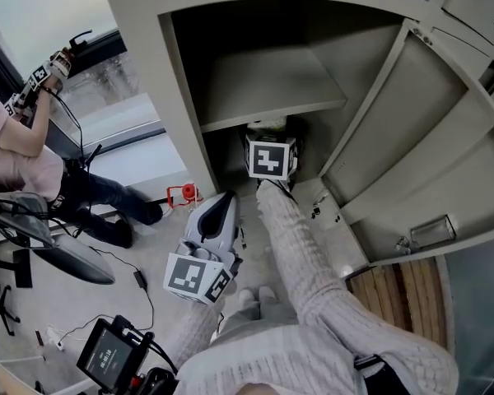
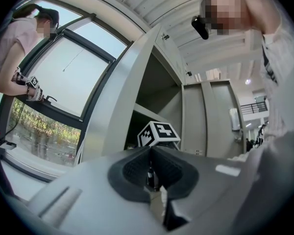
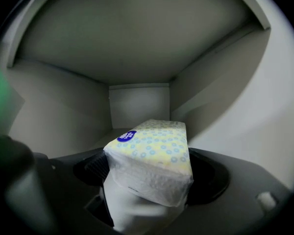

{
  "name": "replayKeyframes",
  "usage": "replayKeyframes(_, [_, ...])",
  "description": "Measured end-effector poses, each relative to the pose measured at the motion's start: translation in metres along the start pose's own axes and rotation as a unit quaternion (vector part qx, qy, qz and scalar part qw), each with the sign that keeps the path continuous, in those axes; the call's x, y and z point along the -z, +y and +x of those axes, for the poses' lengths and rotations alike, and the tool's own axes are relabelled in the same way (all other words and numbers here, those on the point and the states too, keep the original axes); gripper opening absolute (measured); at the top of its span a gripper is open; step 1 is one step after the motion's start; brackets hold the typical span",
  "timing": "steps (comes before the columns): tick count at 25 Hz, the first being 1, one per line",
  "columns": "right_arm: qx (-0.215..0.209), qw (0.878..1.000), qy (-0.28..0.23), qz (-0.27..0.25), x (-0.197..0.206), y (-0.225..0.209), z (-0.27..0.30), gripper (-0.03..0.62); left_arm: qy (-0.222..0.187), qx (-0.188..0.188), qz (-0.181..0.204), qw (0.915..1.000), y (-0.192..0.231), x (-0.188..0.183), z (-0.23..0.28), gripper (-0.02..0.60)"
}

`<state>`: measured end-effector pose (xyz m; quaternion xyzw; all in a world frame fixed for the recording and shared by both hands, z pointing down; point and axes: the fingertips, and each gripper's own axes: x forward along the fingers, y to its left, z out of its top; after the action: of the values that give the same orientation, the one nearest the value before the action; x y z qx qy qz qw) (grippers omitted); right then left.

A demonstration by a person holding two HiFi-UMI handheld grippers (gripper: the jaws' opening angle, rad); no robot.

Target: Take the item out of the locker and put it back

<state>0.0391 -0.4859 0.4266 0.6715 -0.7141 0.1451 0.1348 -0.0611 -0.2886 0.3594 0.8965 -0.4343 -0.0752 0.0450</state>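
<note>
In the right gripper view, a tissue pack (image 3: 149,153), pale yellow with small blue rings and a dark blue label, is seen at the centre of the frame, lying between the widely spread jaws of the right claw (image 3: 149,173). Its left side is met by the left pad (image 3: 95,166), while a dark gap is left along its right side, so the pack is not pinched. Whether it rests on the compartment floor cannot be told.

The pack is placed in the lower compartment of the locker (image 1: 179,89), beneath the shelf (image 1: 272,89). Bare side walls and a back wall are seen beyond it, with open room above and behind. In the head view the locker door (image 1: 412,138) is swung wide at the right of the frame.

The right arm, in a light knitted sleeve (image 1: 300,253), is stretched from the lower centre up into the compartment, with the claw tipped slightly downward. The left claw (image 1: 227,199) is held outside the locker, below and left of the opening. In its own view its jaws are closed together with nothing between them.
</note>
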Motion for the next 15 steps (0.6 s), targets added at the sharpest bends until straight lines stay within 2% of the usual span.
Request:
replayKeyframes(9, [-0.059, 0.998, 0.011, -0.01, 0.014, 0.009, -0.038, 0.469, -0.003, -0.008, -0.005, 1.0, 0.001, 0.0, -0.004, 0.008])
replayKeyframes(15, [-0.107, 0.994, -0.009, -0.02, 0.013, 0.015, -0.079, 0.468, -0.01, -0.01, -0.004, 0.9999, -0.002, -0.002, -0.004, 0.009])
